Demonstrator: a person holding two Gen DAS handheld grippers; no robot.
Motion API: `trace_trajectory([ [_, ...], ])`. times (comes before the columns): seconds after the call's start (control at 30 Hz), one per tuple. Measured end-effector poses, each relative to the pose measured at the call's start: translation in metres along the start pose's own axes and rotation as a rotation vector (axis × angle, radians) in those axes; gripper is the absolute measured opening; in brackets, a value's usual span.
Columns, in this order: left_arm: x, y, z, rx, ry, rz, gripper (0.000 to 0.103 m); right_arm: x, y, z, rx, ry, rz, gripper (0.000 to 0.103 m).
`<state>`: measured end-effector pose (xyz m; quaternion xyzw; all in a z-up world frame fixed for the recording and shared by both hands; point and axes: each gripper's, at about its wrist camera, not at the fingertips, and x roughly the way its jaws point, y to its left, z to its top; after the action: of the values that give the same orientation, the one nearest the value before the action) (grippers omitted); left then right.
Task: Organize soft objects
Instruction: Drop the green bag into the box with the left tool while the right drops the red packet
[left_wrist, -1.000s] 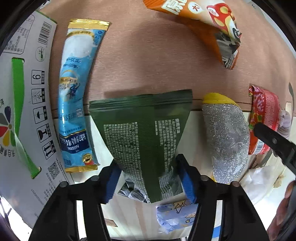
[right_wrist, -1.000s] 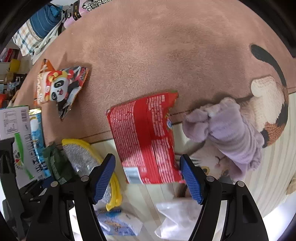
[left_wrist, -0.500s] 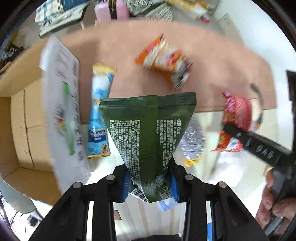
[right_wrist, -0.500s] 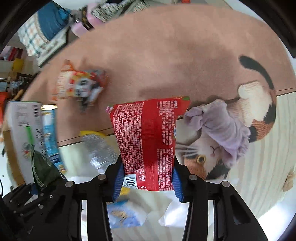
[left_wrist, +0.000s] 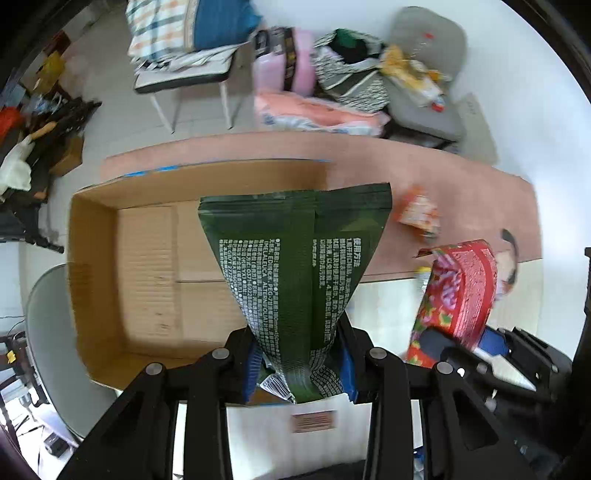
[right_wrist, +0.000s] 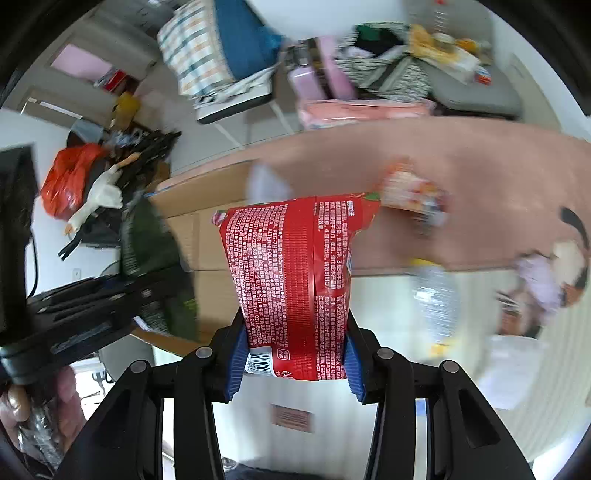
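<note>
Two packs held | my left gripper (left_wrist: 299, 363) fingers pinch the dark green pouch (left_wrist: 295, 258) by its lower end, hanging over the open cardboard box (left_wrist: 147, 258) for dropping | right gripper (right_wrist: 293, 363) fingers clamp the red pouch (right_wrist: 295, 273), beside the box, over the rug (right_wrist: 480, 177)

Bright, even daylight; fisheye bending with dark corners; motion blur smears the background.
</note>
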<state>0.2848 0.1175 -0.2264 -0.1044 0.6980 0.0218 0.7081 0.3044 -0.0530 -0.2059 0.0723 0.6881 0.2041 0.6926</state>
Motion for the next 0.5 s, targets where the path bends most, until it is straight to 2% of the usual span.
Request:
trace_trajectory([
  [0.1, 0.015, 0.045, 0.019, -0.013, 0.065, 0.000, 0.032, 0.041, 0.045, 0.011, -0.011, 0.020, -0.028, 0.047],
  [0.23, 0.042, 0.076, 0.045, -0.001, 0.116, 0.008, 0.032, 0.096, 0.081, 0.023, 0.012, 0.074, -0.067, 0.047],
  [0.33, 0.063, 0.088, 0.059, 0.016, 0.159, 0.009, 0.032, 0.134, 0.094, 0.034, 0.006, 0.099, -0.117, 0.047],
  [0.5, 0.101, 0.106, 0.073, 0.002, 0.251, -0.038, 0.032, 0.174, 0.100, 0.049, 0.002, 0.132, -0.182, 0.047],
])
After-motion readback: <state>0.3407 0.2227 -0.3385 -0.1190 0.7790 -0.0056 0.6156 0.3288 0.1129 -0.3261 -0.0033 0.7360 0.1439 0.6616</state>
